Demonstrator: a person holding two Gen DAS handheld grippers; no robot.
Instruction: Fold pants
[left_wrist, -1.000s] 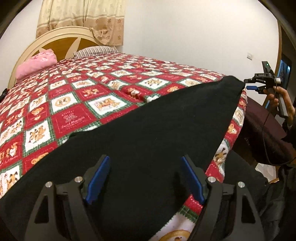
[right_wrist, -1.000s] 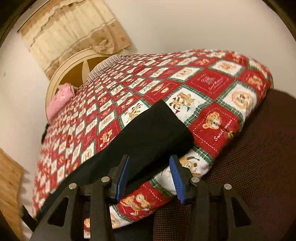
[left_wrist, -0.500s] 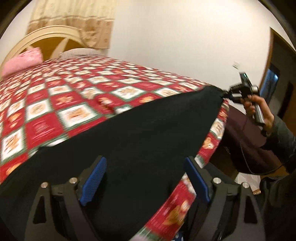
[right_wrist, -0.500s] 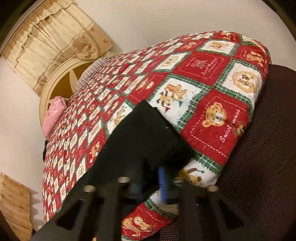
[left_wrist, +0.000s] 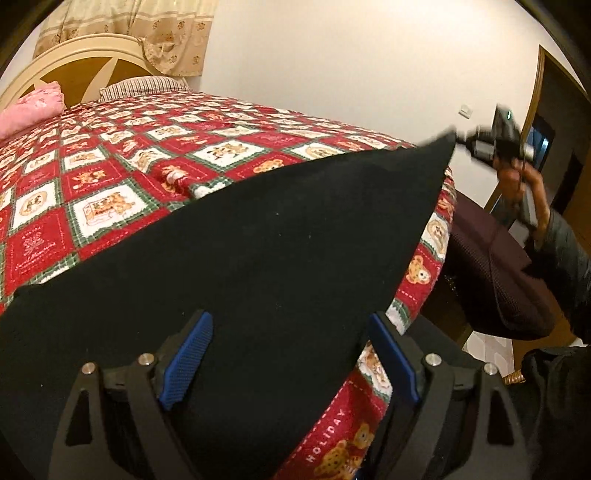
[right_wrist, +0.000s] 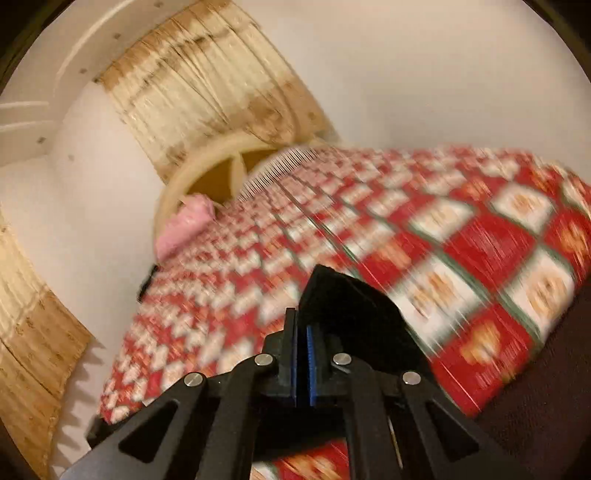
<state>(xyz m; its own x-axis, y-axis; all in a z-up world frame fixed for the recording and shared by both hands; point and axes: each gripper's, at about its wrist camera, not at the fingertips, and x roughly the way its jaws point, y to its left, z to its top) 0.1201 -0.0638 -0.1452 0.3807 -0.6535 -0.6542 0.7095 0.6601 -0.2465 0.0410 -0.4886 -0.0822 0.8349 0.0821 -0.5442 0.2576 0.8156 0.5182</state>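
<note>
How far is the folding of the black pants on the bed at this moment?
Done: the black pants lie spread on the red teddy-bear quilt. In hand: the right gripper is shut on one far corner of the pants and holds it raised off the quilt. The left gripper hangs open over the near edge, gripping nothing. Left: no fold shows yet, so the left must take its corner and all folds remain.

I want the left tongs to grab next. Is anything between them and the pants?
Nothing visible. The open left tongs already straddle the black pants on the quilt, their pads clear of the cloth, with nothing between.
</note>
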